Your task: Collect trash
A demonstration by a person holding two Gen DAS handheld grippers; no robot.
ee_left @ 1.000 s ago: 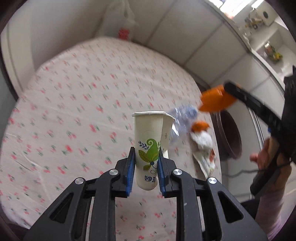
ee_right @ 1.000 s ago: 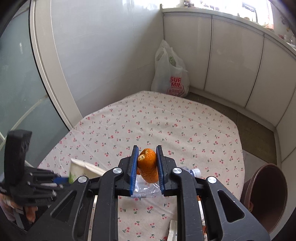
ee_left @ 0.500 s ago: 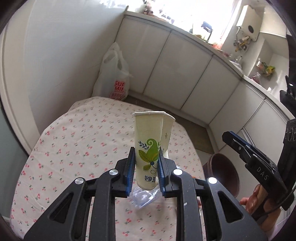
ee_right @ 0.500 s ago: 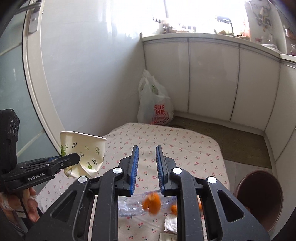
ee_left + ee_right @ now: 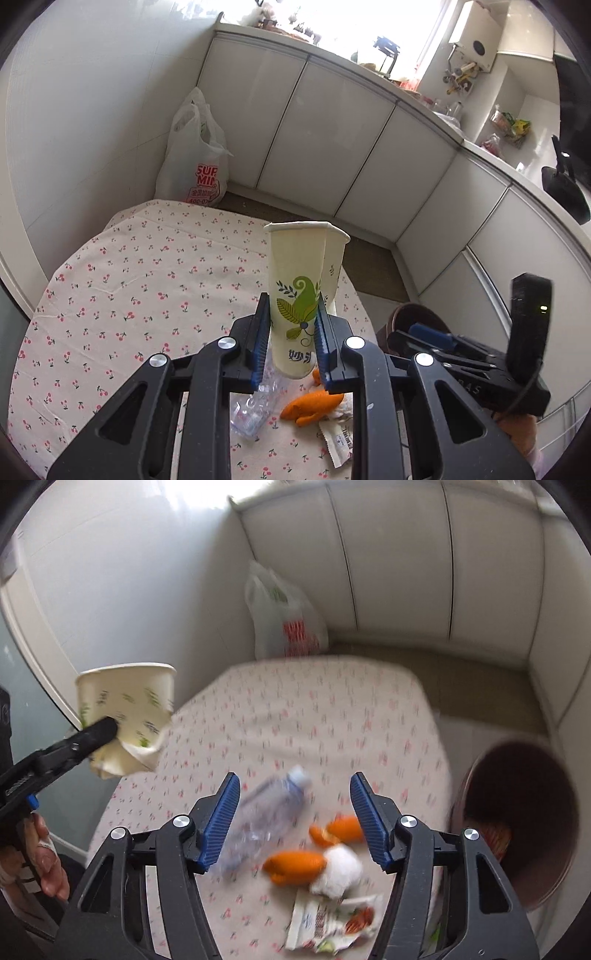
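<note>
While left tongs [image 5: 291, 341] pinch paper cup [image 5: 297, 291] above tabletop [image 5: 110, 295], right tongs [image 5: 295, 819] are opening, nothing between the pads.
Cup upright, squashed, inside not visible. Litter on near right of tabletop: clear plastic bottle [image 5: 266, 816], orange peels [image 5: 295, 862], white tissue wad [image 5: 338, 867], torn wrapper [image 5: 328, 926]. Brown bin [image 5: 517, 834] on floor right of tabletop, orange-red scrap low inside, blurred. White shopping bag [image 5: 195, 162] at far wall.

Motion-blurred plastic bottle [image 5: 267, 814], tablecloth [image 5: 314, 716] print and bag [image 5: 286, 622] lettering.
</note>
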